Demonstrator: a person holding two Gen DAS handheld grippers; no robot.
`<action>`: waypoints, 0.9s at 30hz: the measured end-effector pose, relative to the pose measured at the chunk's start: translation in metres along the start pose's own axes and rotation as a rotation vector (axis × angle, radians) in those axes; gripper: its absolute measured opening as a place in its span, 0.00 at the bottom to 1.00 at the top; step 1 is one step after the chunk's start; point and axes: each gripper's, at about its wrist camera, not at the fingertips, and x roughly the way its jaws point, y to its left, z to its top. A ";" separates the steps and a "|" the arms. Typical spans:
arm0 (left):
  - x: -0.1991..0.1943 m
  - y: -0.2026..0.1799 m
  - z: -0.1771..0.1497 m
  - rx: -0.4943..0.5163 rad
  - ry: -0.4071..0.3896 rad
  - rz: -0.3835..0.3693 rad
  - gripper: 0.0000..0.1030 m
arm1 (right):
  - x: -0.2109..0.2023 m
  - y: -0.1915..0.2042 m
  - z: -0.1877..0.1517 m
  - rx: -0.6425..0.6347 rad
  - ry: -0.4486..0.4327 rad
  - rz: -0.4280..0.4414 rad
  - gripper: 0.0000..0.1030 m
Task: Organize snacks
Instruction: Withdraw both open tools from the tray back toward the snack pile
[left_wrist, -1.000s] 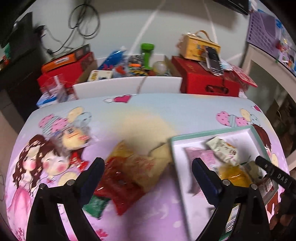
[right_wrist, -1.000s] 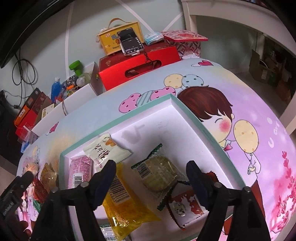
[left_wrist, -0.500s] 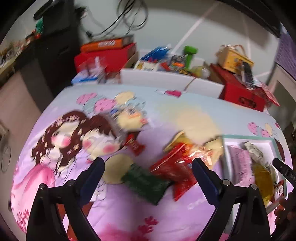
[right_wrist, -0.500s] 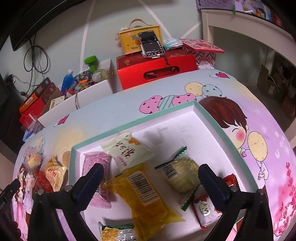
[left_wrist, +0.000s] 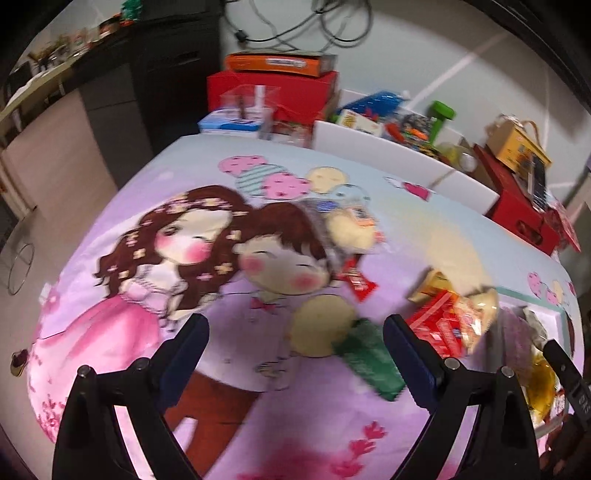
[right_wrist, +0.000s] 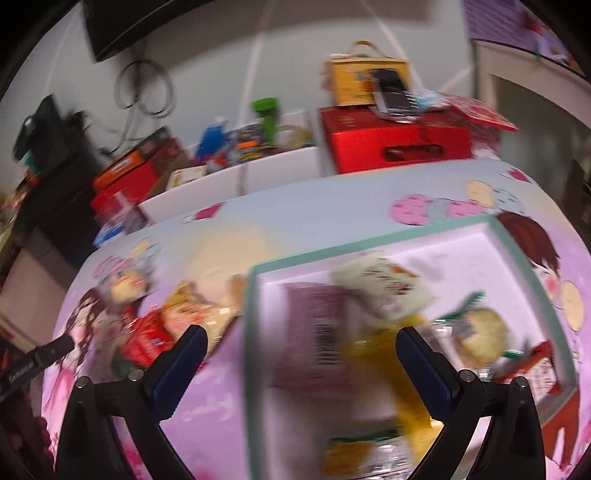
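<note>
Both tongs gape empty: left gripper (left_wrist: 293, 345) over the cartoon tablecloth (left_wrist: 155, 295) beside a green packet (left_wrist: 373, 360) and red packet (left_wrist: 439, 325); right gripper (right_wrist: 301, 356) over the tray (right_wrist: 491, 221) holding snacks (right_wrist: 384, 291)

Several wrapped snacks (right_wrist: 380, 291) lie flat inside the white tray (right_wrist: 491, 225). More packets (left_wrist: 439, 325) lie scattered on the cloth beside it.

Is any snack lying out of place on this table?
Yes. Several packets lie on the cloth outside the tray: a red packet, a green packet, a small red packet and a pale round packet. Nothing looks spilled.
</note>
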 end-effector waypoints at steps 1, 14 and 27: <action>0.000 0.008 0.000 -0.017 0.000 0.015 0.92 | 0.001 0.008 -0.003 -0.020 0.003 0.005 1.00; 0.006 0.052 0.002 -0.138 0.012 0.033 0.92 | 0.020 0.081 -0.025 -0.184 0.054 0.085 1.00; 0.050 0.017 -0.005 -0.111 0.139 -0.065 0.93 | 0.061 0.120 -0.044 -0.307 0.113 0.076 1.00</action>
